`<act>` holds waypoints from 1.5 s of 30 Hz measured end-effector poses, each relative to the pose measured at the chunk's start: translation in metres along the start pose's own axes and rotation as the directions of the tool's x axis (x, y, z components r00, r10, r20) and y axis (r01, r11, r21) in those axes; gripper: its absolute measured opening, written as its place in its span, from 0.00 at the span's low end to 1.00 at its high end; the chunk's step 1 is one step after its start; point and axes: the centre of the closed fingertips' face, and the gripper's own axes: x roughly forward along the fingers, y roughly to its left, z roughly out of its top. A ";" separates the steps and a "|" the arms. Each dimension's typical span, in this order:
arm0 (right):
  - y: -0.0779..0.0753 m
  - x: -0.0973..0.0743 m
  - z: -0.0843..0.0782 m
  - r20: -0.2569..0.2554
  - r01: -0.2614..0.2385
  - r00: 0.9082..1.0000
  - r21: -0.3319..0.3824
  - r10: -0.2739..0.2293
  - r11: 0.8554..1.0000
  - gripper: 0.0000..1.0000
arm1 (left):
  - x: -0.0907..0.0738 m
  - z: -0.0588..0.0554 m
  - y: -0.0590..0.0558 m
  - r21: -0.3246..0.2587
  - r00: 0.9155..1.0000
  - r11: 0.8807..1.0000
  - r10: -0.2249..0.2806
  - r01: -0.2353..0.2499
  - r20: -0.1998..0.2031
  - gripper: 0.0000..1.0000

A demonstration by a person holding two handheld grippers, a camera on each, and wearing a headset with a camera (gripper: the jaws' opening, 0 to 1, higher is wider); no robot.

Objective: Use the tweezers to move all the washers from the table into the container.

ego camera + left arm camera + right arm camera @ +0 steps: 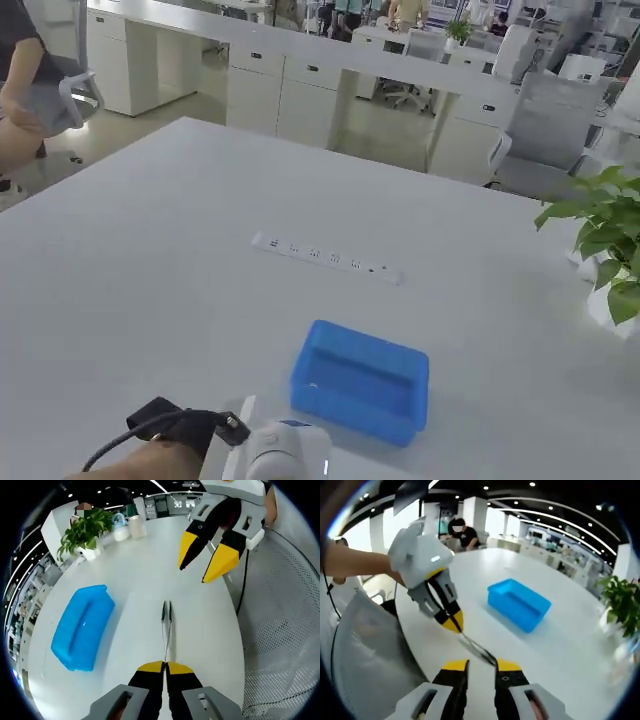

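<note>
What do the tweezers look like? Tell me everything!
The tweezers are thin and silvery, metal by the look, with two slim arms lying close together and running to a point. The left hand-held gripper pinches their back end between its shut yellow-tipped jaws, so they stick straight out over the white table. I can make out nothing held in their tips.

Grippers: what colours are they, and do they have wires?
The left gripper and right gripper both have pale grey bodies and black fingers with pointed yellow tips. A thin black cable trails from the right gripper. A small bluish light shows on the left gripper's shell.
</note>
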 end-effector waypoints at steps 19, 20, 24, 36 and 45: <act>-0.017 -0.031 0.008 0.097 0.082 0.991 0.122 -0.094 0.989 0.24 | 0.003 -0.010 0.011 -0.019 0.985 0.986 0.165 -0.166 -0.048 0.09; -0.018 -0.031 0.008 0.102 0.088 0.990 0.126 -0.101 0.988 0.24 | 0.002 -0.010 0.011 -0.046 0.984 0.983 0.175 -0.177 -0.047 0.10; -0.022 -0.035 0.012 0.130 0.092 0.985 0.160 -0.114 0.983 0.27 | -0.005 -0.023 0.012 -0.140 0.964 0.958 0.236 -0.252 -0.119 0.11; -0.023 -0.032 0.017 0.162 0.048 0.984 0.192 -0.079 0.980 0.38 | -0.072 0.000 0.005 -0.577 0.917 0.751 0.398 -0.322 0.006 0.72; -0.022 -0.034 0.012 0.145 0.026 0.988 0.197 -0.055 0.980 0.45 | -0.133 -0.020 0.002 -0.665 0.804 0.587 0.593 -0.462 -0.035 0.95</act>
